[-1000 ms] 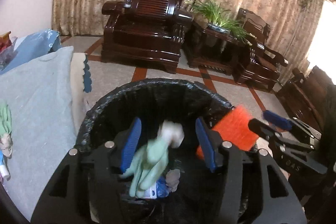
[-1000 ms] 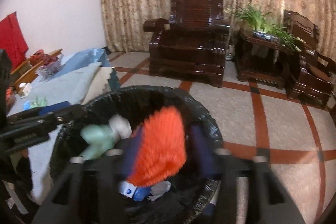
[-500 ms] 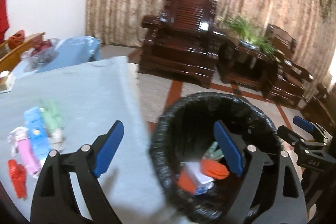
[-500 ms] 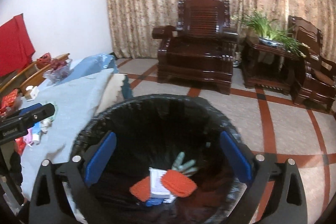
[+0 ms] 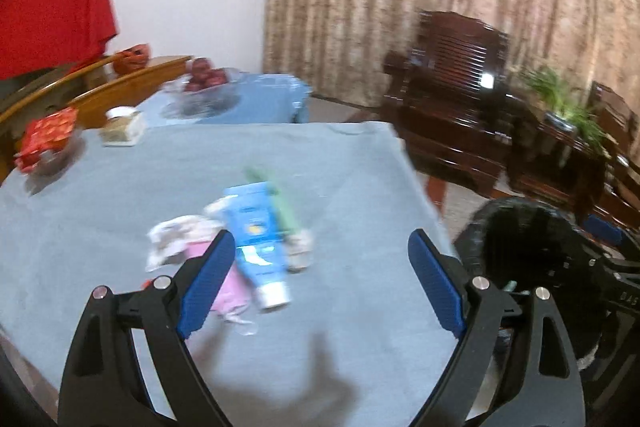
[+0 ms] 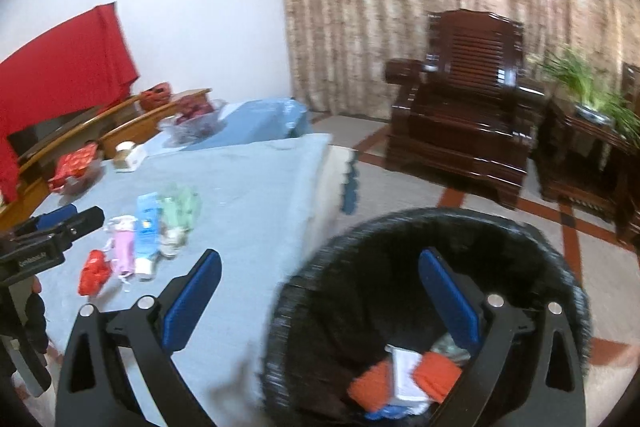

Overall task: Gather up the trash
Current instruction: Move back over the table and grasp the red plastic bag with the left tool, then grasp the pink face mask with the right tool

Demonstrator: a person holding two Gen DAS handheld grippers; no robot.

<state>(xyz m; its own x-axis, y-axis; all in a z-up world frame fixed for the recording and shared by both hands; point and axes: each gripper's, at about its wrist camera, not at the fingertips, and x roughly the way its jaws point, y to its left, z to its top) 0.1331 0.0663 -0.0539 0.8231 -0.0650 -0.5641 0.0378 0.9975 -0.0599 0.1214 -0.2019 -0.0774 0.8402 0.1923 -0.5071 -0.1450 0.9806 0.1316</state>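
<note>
Both grippers, left gripper [image 5: 316,281] and right gripper [image 6: 320,301], have just spread wide, nothing between their jaws. The black-lined bin [image 6: 400,247] holds two orange pieces [image 6: 434,373] and white paper [image 6: 406,373]. Beyond, five trash items [image 6: 146,231] lie clustered on the bench [image 6: 248,179]: red wrapper, pink packet, blue tube, two green pieces.

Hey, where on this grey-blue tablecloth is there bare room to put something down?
Free: the near stretch of the grey-blue tablecloth between the trash cluster and the black-lined trash bin, and the far middle band behind the cluster. Crowded: the blue tube, pink packet, green wrapper and red wrapper lie bunched together; bowls line the far left edge.
</note>
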